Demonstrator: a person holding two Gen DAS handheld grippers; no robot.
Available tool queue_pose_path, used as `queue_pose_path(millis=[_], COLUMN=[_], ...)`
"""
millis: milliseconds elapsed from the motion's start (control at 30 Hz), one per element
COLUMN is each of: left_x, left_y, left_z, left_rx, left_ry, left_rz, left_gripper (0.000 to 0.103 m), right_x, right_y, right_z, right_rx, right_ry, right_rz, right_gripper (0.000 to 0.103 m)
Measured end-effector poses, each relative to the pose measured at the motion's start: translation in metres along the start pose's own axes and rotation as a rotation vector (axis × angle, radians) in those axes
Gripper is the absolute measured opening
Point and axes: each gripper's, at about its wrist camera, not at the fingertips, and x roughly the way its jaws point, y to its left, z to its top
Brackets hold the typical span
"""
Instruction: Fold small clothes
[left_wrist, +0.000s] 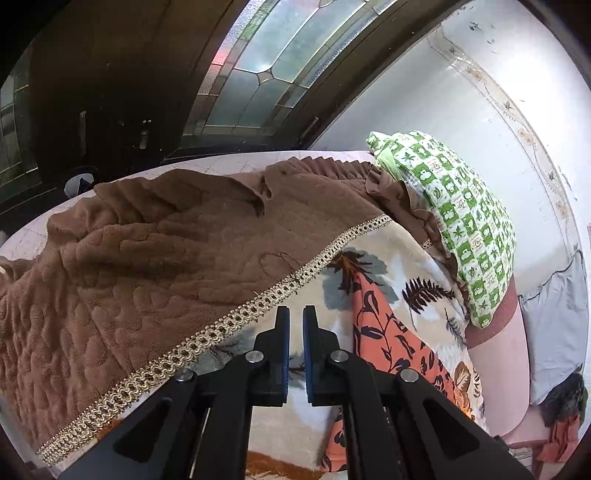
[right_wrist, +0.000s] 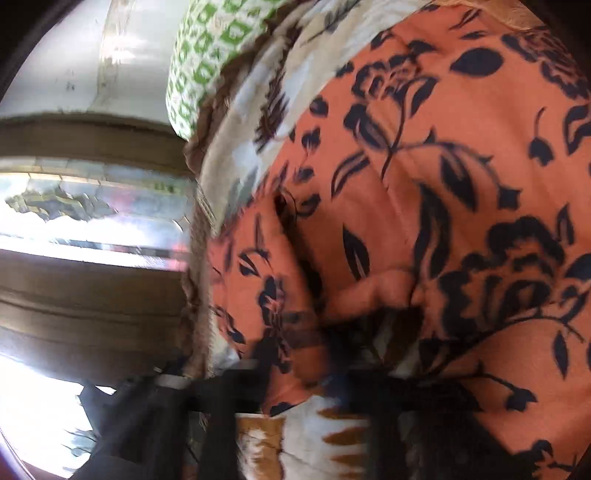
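Left gripper (left_wrist: 295, 314) fingers narrow, empty, orange floral garment (left_wrist: 391, 332) at 3 o'clock. Right gripper (right_wrist: 295, 354) blurred, pinching the garment (right_wrist: 424, 184).

The right wrist view is smeared by motion blur throughout. At the bottom centre the right gripper (right_wrist: 317, 369) is only a dark blur, its fingertips buried under the orange floral garment (right_wrist: 424, 184), so what the pads touch cannot be told. In the left wrist view that garment (left_wrist: 388, 332) is cut off at the lower edge and partly hidden behind the left gripper (left_wrist: 295, 325). At the lower right a dark heap (left_wrist: 565, 398) is too small to identify.
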Motion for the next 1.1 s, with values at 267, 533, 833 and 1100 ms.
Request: queue_pose_path(millis=[267,533,833,1100], left_x=[0.005,0.024,0.054,0.063], left_y=[-0.012,-0.068,-0.148,-0.214], left_z=[-0.006,-0.035,-0.096,-0.149], left_rx=[0.05,0.218,0.448,0.59], left_ry=[0.014,0.064,0.132,0.165], left_rz=[0.024,0.002,-0.037,-0.14], left_gripper=[0.005,0.006,0.015,0.017], right_x=[-0.087,-0.248,-0.36,-0.382], right_y=[0.049,0.014,-0.093,-0.175], right_z=[-0.009,0.04,0.108,0.136], right_rx=[-0.262,-0.279,-0.108,-0.036], right_ry=[-0.255,-0.636,-0.785,-0.62], right_rz=[-0.018,-0.186,-0.441,-0.457], right_gripper=[0.008,0.008,0.008,0.01])
